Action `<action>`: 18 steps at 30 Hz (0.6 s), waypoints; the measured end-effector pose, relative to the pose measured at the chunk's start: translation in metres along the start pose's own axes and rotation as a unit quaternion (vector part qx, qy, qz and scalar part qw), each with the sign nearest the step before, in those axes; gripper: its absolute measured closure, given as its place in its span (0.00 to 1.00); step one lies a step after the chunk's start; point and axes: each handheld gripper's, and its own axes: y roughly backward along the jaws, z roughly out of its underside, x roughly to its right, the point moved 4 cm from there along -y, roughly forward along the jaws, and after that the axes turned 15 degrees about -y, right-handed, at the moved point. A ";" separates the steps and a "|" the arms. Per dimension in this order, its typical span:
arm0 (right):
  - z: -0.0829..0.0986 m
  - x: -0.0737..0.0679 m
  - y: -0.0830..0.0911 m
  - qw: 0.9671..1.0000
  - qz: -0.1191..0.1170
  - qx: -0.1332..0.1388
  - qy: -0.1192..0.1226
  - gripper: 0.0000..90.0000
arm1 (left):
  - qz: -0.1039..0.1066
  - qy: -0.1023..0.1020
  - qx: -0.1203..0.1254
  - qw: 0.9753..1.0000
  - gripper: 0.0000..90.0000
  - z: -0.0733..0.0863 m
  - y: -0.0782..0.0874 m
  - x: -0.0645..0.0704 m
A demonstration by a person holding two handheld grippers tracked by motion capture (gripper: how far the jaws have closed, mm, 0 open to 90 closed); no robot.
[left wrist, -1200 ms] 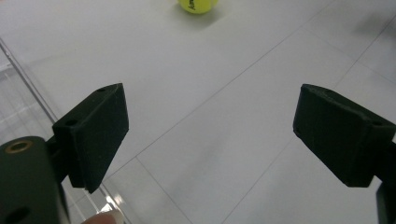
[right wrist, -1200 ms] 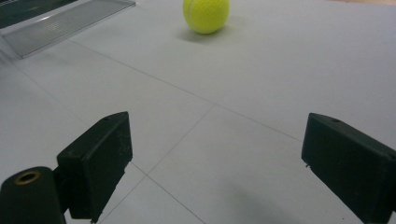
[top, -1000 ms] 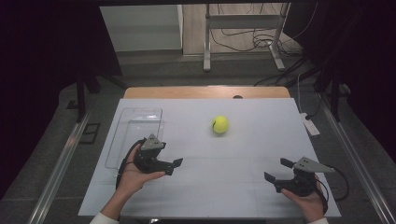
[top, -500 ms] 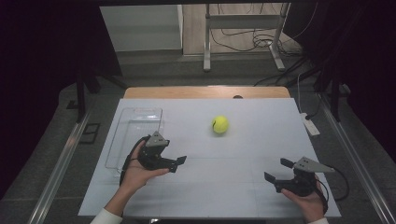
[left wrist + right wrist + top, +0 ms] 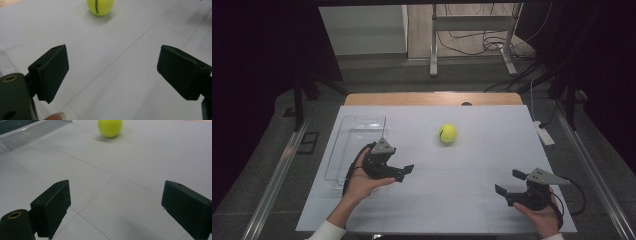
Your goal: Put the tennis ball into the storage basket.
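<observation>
**Left gripper creeps toward the ball, right one holds its place**

The yellow-green felt tennis ball rests on the white table surface, a little behind the table's centre. Seen from the black hand-held left gripper, the ball lies at about one o'clock, well apart; from the black hand-held right gripper, it lies at about eleven o'clock, farther off.

Against the picture from a second ago, the left gripper has moved forward and slightly toward the middle of the table, so the gap to the ball is smaller. It now sits just beside the near right corner of the clear rectangular plastic tray, which lies at the table's nine o'clock side. The right gripper has stayed put near the front right edge, and the ball and tray have not shifted.

In the left gripper view the jaws stand wide apart with nothing between them, and the ball shows at the top, between the jaws' lines. In the right gripper view the jaws are likewise spread wide and empty, with the ball at twelve o'clock and the tray at ten o'clock
</observation>
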 end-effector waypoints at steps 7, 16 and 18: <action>0.000 0.000 0.000 1.000 0.001 0.000 0.000 0.10 | 0.001 -0.003 -0.001 1.000 0.13 -0.003 -0.002 -0.001; 0.000 0.000 0.000 1.000 0.000 0.001 -0.001 0.10 | 0.003 -0.008 -0.003 1.000 0.13 -0.011 -0.008 -0.002; 0.000 0.000 0.000 1.000 0.000 0.000 -0.002 0.10 | 0.003 -0.009 -0.002 1.000 0.13 -0.014 -0.010 -0.002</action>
